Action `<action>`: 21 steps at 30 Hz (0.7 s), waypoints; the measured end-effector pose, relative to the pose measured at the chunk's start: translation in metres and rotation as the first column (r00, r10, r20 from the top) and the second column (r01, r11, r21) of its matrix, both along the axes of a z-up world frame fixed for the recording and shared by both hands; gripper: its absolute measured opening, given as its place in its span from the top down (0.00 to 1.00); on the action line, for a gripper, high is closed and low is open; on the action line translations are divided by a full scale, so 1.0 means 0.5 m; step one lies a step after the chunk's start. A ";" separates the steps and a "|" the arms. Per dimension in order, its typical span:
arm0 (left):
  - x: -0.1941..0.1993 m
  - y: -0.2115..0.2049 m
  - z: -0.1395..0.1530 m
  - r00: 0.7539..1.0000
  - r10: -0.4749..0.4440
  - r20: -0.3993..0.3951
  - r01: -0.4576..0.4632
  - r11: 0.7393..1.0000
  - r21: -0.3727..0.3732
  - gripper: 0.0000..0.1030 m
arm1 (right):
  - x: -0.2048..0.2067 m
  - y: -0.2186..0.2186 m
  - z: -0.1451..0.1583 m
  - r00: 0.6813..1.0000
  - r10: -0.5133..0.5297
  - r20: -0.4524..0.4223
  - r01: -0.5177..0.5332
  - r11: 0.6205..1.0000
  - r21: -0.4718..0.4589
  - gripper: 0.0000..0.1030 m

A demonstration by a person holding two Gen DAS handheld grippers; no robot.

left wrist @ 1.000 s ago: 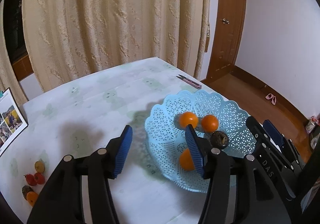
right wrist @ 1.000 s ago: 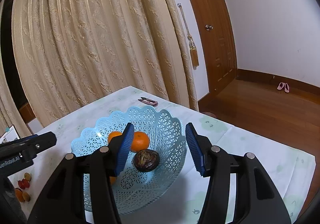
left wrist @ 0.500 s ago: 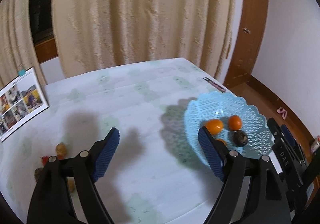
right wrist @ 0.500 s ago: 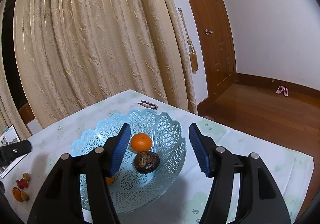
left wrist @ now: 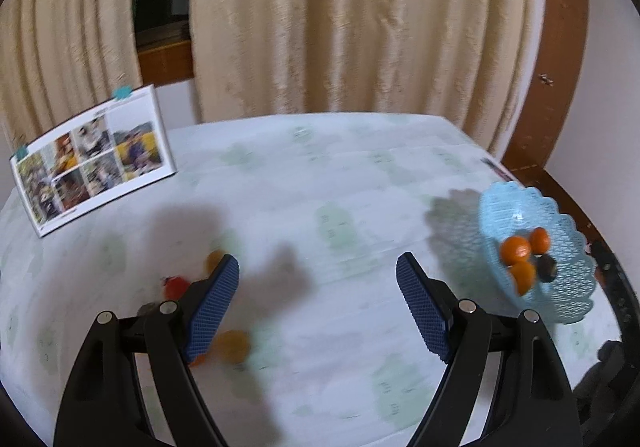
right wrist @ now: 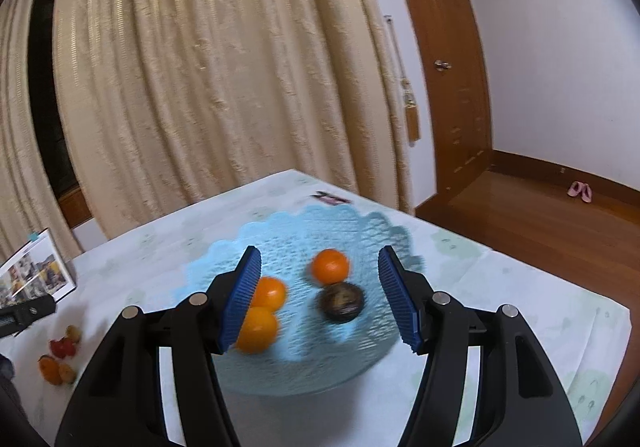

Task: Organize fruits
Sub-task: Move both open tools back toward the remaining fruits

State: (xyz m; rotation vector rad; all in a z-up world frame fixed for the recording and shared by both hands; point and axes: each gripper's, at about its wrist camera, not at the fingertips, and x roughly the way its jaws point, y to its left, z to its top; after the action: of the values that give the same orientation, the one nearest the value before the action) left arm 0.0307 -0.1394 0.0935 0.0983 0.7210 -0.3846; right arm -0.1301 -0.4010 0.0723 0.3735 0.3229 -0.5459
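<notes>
A light blue lattice basket (right wrist: 360, 223) (left wrist: 568, 243) holds three oranges (right wrist: 330, 266) and a dark brown fruit (right wrist: 341, 301). My right gripper (right wrist: 318, 297) is open and empty, hovering over the basket. My left gripper (left wrist: 318, 305) is open and empty above the table. Several small loose fruits lie on the table by its left finger: a blurred orange one (left wrist: 234, 345), a red one (left wrist: 174, 285) and a yellow one (left wrist: 214, 258). They also show in the right wrist view (right wrist: 60, 355), left of the basket.
A photo calendar (left wrist: 92, 157) stands at the table's back left. A small pair of snips (right wrist: 332, 198) lies behind the basket. Curtains hang behind the table. The table's right edge drops to a wooden floor (right wrist: 540, 223).
My left gripper has swung left, away from the basket and toward the loose fruits, opening wider. My right gripper has moved closer over the basket.
</notes>
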 end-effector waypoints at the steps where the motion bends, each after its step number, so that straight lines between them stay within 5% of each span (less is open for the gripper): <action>1: 0.002 0.010 -0.005 1.000 0.011 -0.005 -0.011 1.000 0.004 0.22 | 0.003 0.009 0.003 1.000 0.015 0.000 -0.015 1.000 -0.003 0.37; 21: 0.040 0.194 -0.112 0.972 0.217 -0.092 -0.211 0.975 0.069 0.22 | 0.099 0.213 0.009 0.942 0.330 -0.062 -0.330 0.944 0.010 0.32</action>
State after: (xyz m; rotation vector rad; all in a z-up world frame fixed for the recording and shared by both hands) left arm 0.0510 -0.0425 0.0377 0.0566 0.8326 -0.1626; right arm -0.0808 -0.2944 0.0769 0.2936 0.4365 -0.2278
